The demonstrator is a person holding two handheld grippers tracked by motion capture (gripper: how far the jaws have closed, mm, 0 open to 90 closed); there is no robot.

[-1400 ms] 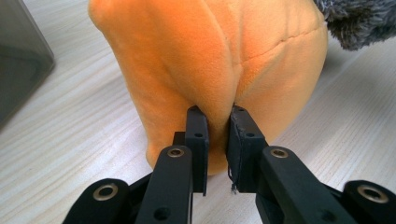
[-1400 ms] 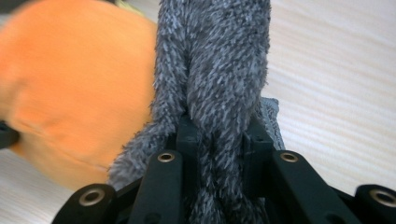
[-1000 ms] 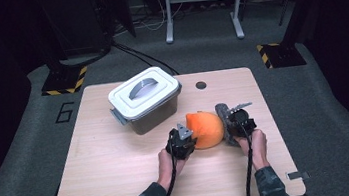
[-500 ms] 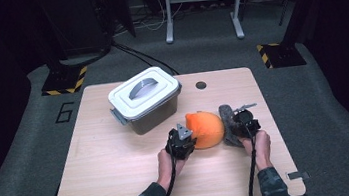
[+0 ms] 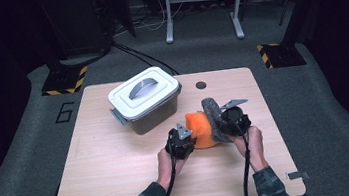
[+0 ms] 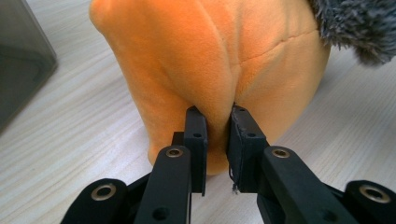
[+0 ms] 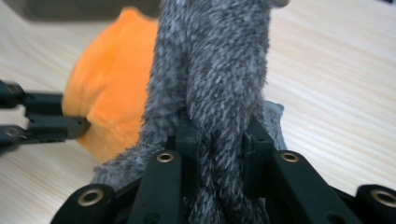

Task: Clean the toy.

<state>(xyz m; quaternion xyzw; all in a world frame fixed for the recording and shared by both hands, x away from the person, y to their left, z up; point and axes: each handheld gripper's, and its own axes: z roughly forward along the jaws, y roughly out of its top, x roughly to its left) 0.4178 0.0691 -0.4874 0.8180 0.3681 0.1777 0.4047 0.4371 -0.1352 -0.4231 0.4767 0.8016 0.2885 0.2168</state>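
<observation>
left gripper (image 5: 183, 138): my jaws pinch a fold of the orange plush (image 6: 210, 70), which sits just before the lidded box (image 5: 145, 100).
right gripper (image 5: 225, 119): clamped on the grey fuzzy strip (image 7: 210, 93), right of the plush.
key relation: strip's long axis runs up away from my jaws, draped against the plush.
view difference: high view alone gives the box lid.

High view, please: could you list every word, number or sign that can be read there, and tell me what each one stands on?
"6": a large dark numeral on the grey floor mat, left of the table.
Yellow-and-black hazard stripes, a sign without words: on the two floor plates and behind the table.
Grey lidded box, orange plush and grey furry piece: no lettering that can be read.
</observation>
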